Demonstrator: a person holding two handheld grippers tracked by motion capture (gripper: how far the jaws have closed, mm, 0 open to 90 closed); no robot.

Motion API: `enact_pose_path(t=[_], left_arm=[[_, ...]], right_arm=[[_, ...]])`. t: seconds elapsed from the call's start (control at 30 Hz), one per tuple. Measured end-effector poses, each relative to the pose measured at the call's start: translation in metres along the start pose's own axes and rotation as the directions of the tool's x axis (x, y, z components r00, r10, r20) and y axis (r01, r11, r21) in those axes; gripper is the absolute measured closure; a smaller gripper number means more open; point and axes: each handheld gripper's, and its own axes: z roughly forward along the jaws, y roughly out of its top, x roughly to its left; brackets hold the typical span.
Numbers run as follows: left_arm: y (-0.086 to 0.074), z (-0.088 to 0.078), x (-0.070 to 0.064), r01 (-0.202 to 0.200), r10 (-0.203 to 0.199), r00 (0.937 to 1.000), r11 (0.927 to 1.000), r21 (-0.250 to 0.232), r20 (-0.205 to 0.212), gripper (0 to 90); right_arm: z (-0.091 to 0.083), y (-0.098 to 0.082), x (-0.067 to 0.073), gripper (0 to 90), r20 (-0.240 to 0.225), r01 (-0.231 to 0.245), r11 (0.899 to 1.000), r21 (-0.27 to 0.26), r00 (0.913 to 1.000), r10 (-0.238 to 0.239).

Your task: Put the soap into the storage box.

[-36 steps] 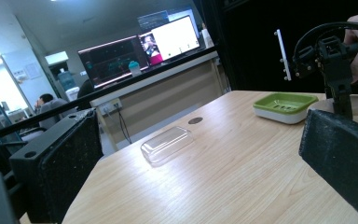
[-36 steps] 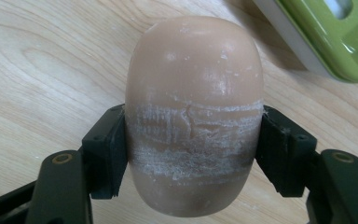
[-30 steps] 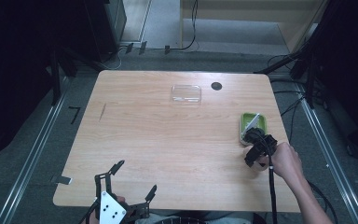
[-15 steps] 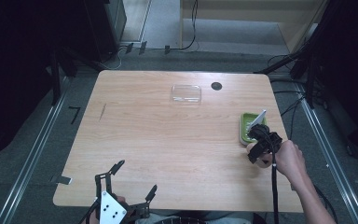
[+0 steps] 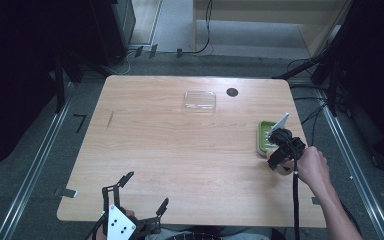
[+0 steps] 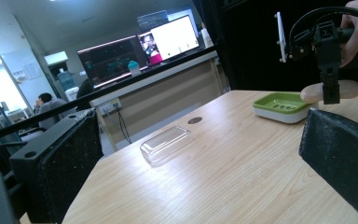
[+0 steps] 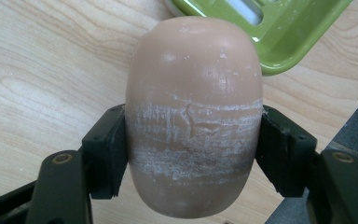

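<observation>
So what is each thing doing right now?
Soap: held off the table, clamped by the right gripper.
Green dish: empty, upright.
Clear lid: lying alone on the table.
Left gripper: open, holding nothing.

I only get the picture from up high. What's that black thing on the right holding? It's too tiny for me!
Observer: A tan soap bar; the right tool squeezes it from both sides.
Operator: Is it in the green dish already?
Observer: No. The left gripper view shows it held above the table, beside the green soap dish.
Operator: Is the soap new?
Observer: It looks used: whitish scratches cross its middle.
</observation>
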Motion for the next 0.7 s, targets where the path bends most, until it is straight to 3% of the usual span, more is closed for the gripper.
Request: enact_pose_path(t=[0.7], left_arm=[[0.000, 0.000, 0.000, 0.000, 0.000, 1.0000, 1.0000, 0.002, 0.000, 0.0]], right_arm=[[-0.005, 0.011, -0.002, 33.3, 0.012, 0.012, 1.000, -0.023, 0.9999, -0.012]])
